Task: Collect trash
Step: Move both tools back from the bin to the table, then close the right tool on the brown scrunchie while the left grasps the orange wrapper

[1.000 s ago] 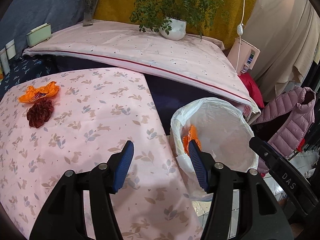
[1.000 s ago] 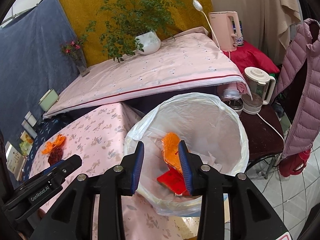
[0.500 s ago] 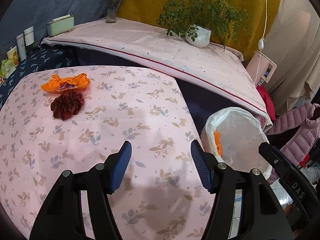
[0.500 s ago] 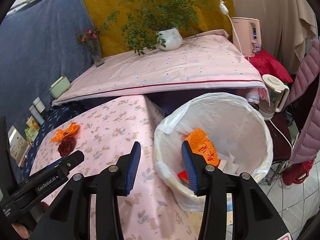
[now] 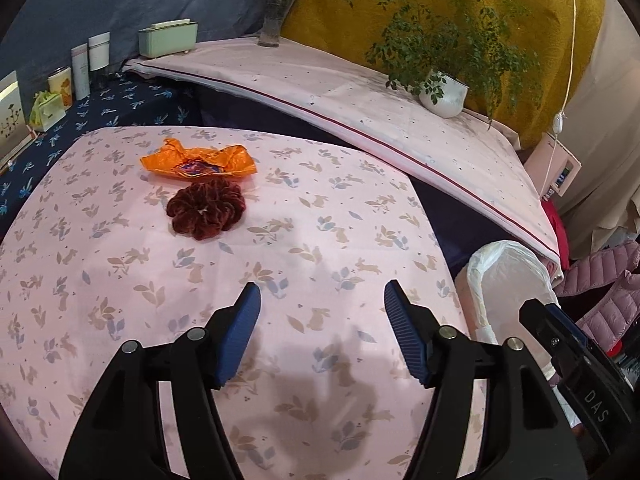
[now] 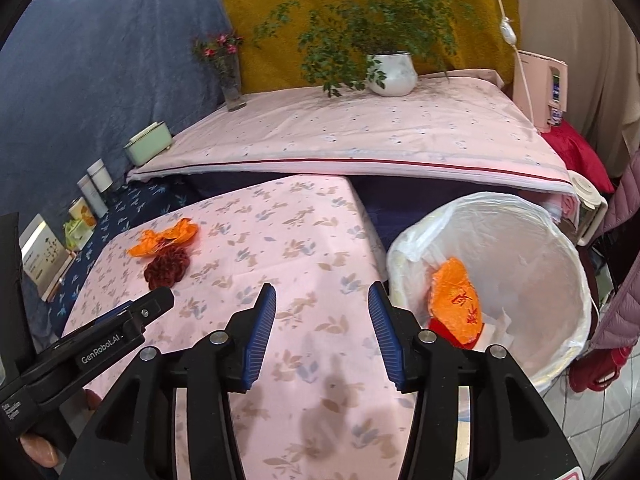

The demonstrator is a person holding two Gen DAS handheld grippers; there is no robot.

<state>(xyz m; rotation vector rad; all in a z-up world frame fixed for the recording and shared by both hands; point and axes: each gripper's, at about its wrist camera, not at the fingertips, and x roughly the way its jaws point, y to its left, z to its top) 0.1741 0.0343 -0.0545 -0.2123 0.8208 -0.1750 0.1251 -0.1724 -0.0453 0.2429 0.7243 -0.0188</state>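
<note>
An orange crumpled wrapper (image 5: pixel 199 159) and a dark red ruffled paper cup (image 5: pixel 205 209) lie side by side on the pink floral table (image 5: pixel 320 240), far left; both show in the right wrist view, wrapper (image 6: pixel 166 236) and cup (image 6: pixel 167 265). My left gripper (image 5: pixel 322 306) is open and empty over the table's near part. My right gripper (image 6: pixel 322 305) is open and empty over the table's right side. The white-lined trash bin (image 6: pixel 576 280) stands just right of the table and holds an orange wrapper (image 6: pixel 454 300) and red paper.
A higher pink-covered shelf (image 5: pixel 360 100) behind carries a potted plant (image 5: pixel 444 94), a flower vase (image 5: pixel 272 28) and a green box (image 5: pixel 168 38). Small bottles and cards stand at the far left (image 5: pixel 80 68). A purple jacket (image 5: pixel 600 280) hangs right of the bin.
Both grippers have swung left from over the bin to over the table. My right gripper's jaws have opened wider. The orange wrapper now lies in the bin.
</note>
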